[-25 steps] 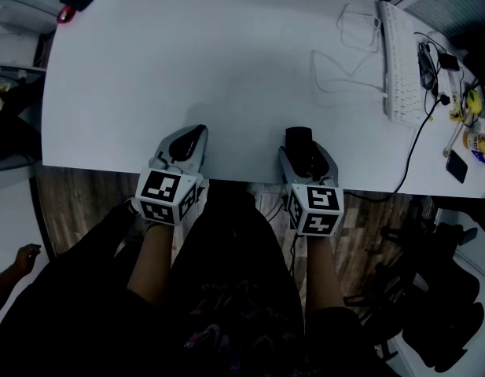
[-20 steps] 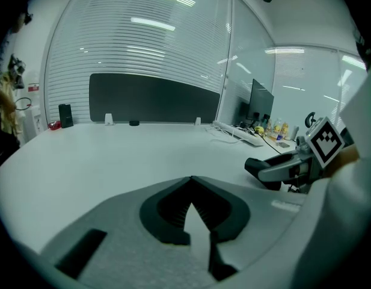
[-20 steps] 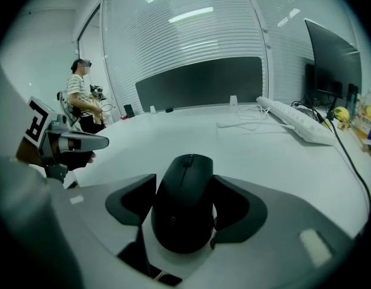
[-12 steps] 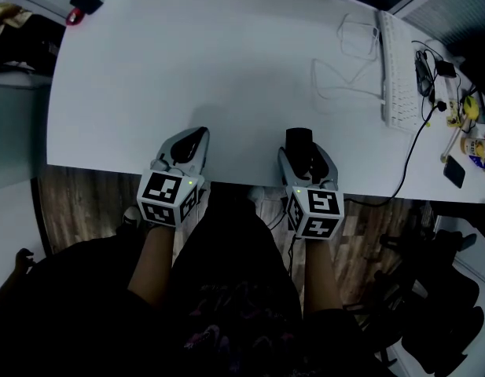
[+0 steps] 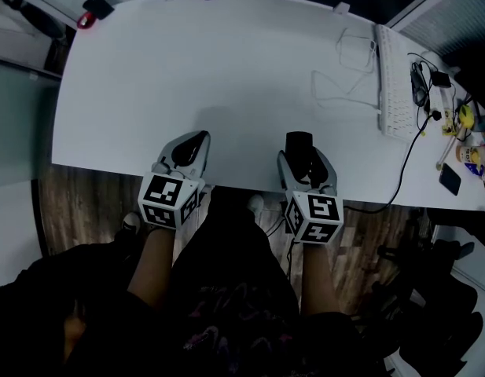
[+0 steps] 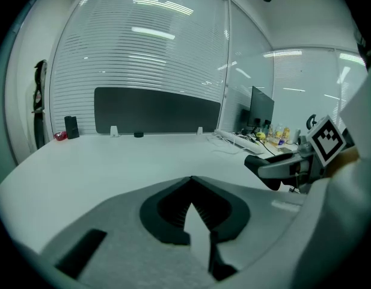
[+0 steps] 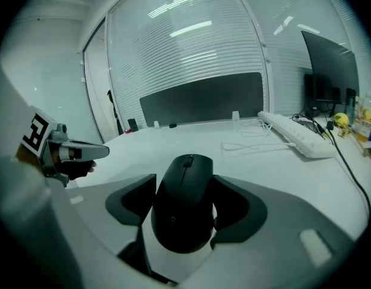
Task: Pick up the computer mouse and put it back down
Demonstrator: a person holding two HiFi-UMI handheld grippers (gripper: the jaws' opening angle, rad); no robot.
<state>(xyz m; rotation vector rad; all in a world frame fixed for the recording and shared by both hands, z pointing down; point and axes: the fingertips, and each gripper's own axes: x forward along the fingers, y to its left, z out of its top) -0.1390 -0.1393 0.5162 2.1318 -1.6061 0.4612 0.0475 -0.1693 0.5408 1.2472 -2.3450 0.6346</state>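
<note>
1. Bench [image 5: 226, 61] – white, with rounded corners. Its middle is bare and the clutter sits at the right end.
2. Glass wall with blinds [image 6: 143, 47] stands behind the bench. A dark panel [image 6: 155, 110] runs along the far edge.
3. Wooden floor [image 5: 85, 203] shows below the near edge. The person stands there with both forearms reaching forward.
4. Monitor [image 7: 329, 71] – dark, at the far right.
5. Keyboard [image 5: 393, 85] – white, lying lengthwise along the right end of the bench. A loose white cable [image 5: 340, 81] curls just left of it. A black cable [image 5: 411, 151] runs from the clutter down over the near edge.
6. Left tongs [image 5: 196, 137] – over the near edge of the bench, left of centre. The tips are closed together with nothing between them. Their marker cube [image 5: 170, 199] sits at the wrist end.
7. Right tongs [image 5: 305, 157] – over the near edge, right of centre and well apart from the left pair. They are set wide, and both pads press on the sides of the mouse. Their marker cube [image 5: 314, 216] sits behind them.
8. Mouse [image 5: 299, 142] – black, held in the right tongs with its wheel end pointing away from the person. It is above the near part of the bench. I cannot tell whether its underside touches the surface.
9. Small items: a dark phone [image 5: 450, 179] at the right edge, and a red object [image 5: 86, 22] at the far left corner.
</note>
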